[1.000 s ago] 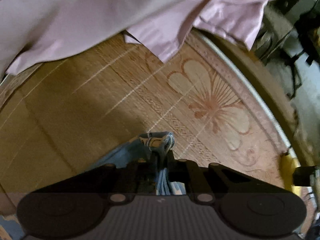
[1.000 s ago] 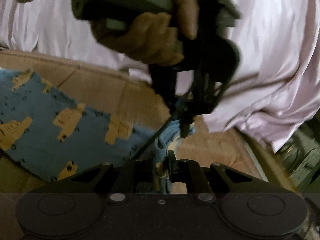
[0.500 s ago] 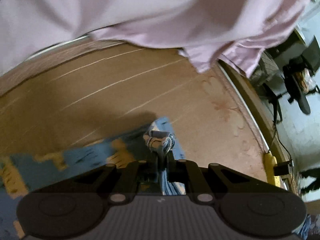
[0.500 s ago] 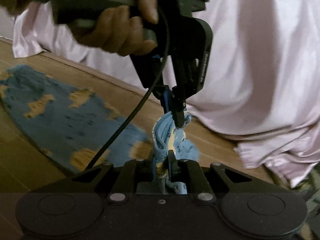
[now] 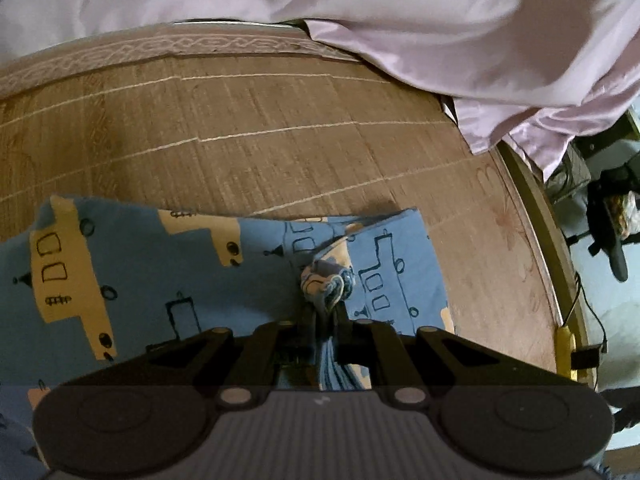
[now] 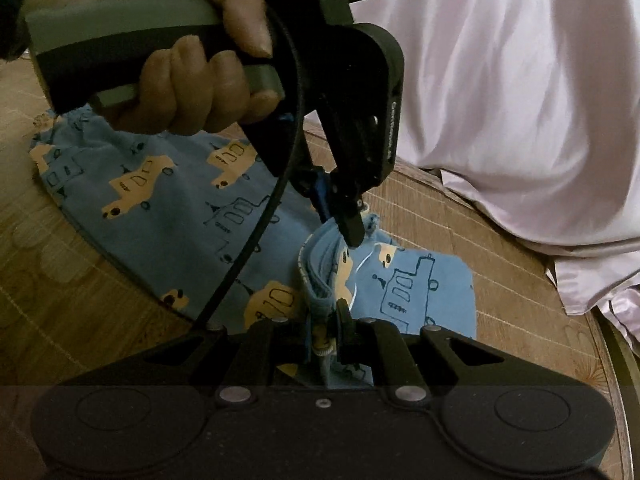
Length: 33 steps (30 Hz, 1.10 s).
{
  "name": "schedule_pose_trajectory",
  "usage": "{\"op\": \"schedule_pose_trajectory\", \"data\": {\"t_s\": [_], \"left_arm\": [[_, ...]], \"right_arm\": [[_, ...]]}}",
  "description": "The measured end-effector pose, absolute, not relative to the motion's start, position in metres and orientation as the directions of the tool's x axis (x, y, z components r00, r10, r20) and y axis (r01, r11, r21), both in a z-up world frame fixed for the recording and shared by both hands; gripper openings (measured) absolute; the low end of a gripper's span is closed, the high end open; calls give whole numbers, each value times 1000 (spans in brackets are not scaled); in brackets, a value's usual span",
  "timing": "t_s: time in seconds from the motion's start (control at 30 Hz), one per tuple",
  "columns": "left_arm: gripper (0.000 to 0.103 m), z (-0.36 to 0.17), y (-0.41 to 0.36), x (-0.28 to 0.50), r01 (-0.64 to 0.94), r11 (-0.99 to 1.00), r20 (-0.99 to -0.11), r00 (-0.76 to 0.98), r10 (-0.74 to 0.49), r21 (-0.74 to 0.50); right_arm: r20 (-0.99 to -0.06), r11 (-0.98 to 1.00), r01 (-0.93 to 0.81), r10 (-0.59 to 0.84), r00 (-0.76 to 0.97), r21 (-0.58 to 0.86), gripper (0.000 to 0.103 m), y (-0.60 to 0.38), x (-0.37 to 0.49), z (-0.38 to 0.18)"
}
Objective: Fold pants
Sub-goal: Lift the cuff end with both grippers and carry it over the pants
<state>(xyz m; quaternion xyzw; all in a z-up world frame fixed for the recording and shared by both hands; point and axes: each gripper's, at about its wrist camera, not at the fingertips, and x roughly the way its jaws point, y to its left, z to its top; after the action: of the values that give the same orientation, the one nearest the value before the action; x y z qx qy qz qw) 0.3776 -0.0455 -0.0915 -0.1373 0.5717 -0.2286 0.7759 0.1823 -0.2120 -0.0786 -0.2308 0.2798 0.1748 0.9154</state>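
The left tool is pressed together on a bunched fold of the pants, the gathered cloth bulging just beyond its fingertips. In the right wrist view the same left tool is seen from outside, gripped by a hand around its grey handle, its tips pinching a raised edge of the blue fabric. A black cable is seen curving down from that tool across the garment.

The right tool is likewise closed on the pants, a banded hem being clamped between its fingers. The two pinch points are close together, with a short ridge of cloth lifted between them.

The pants, blue with yellow vehicle prints, are laid mostly flat on a woven mat with pale stitched lines and a patterned border. One end of the garment extends away to the left; a folded panel lies to the right of the tools.

A pale pink satin sheet is heaped along the far side of the mat, its edge overlapping the mat's border but apart from the pants. Beyond the mat's right edge, floor, cables and dark equipment are visible, too indistinct to be identified.
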Motion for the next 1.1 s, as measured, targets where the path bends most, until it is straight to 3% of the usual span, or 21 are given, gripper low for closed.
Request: {"op": "schedule_pose_trajectory", "data": {"t_s": [0.37,0.7,1.1], "left_arm": [[8,-68,-35,359,276,848,-798,301,-522,-451],[8,-49,27,342,246,857,-786,343,-514,-453],[8,-63,93,325,222,878,-794,376,-478,-424]], "right_arm": [[-565,823,-458,213,797,-336,11,-209,173,-66],[-572,779,-552,318,756,-297,11,-166,166,-41],[-612,678,-671,403,681,-300,11,-104,166,-48]]}}
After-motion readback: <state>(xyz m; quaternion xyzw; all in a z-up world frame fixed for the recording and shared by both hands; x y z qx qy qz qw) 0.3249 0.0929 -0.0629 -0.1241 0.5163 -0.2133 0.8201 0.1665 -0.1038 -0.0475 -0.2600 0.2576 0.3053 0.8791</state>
